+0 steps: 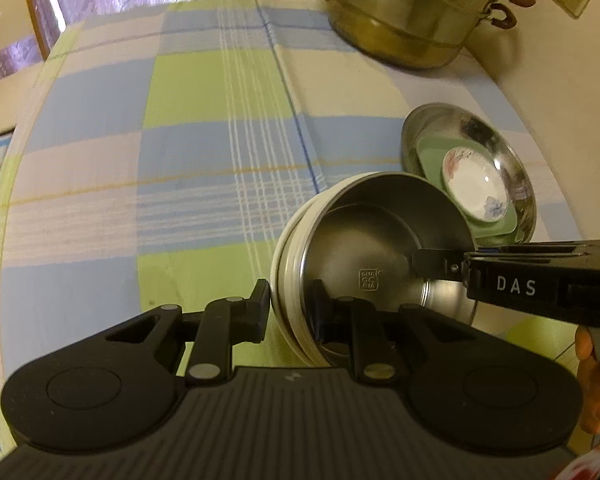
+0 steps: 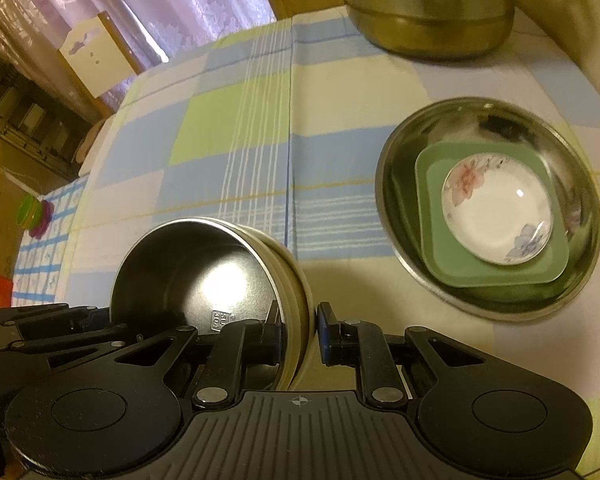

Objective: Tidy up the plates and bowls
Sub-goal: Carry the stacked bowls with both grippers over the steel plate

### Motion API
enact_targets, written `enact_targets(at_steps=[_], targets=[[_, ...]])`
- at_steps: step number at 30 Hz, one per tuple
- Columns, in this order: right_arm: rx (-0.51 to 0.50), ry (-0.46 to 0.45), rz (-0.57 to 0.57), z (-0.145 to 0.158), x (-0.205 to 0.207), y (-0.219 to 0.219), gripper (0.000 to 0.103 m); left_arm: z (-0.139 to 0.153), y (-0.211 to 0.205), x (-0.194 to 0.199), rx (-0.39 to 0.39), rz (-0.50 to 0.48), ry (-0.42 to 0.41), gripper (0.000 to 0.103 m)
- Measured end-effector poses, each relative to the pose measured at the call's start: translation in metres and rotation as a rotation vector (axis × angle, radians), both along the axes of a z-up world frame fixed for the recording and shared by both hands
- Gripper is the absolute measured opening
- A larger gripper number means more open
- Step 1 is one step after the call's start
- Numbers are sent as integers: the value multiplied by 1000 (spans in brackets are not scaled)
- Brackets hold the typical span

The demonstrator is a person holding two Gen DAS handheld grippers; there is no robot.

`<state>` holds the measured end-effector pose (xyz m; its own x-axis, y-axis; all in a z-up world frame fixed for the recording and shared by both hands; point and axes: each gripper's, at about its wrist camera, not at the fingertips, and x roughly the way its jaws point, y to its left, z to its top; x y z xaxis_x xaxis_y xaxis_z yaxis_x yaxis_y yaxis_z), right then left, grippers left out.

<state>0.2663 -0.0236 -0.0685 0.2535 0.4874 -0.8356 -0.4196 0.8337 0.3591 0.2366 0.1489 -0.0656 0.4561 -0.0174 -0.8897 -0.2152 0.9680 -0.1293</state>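
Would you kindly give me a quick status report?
Both hand-held grippers, left and right, shut on the steel bowl's rim. Bowl tilted. Stacked dishes sit apart; nothing blocking.

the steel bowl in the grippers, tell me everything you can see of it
The steel bowl is round and shiny inside, with a small square stamp on its flat bottom. It sits nested in a cream outer bowl, whose ribbed wall shows around the rim. The pair is tipped on its side above the plaid cloth. The left gripper pinches the rim on one side and the right gripper on the other, each with one finger inside.
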Motion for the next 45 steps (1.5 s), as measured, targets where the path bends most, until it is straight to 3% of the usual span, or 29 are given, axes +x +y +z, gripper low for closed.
enact_targets(at_steps=[19, 33, 45], targets=[[-9, -59, -189, 49, 51, -68, 16, 48, -56, 87, -9, -168, -117, 18], [-58, -30, -282, 49, 94, -120, 14, 45, -104, 150, -28, -251, -106, 18], [-102, 37, -276, 17, 127, -135, 13, 15, -123, 181, -32, -251, -23, 18]])
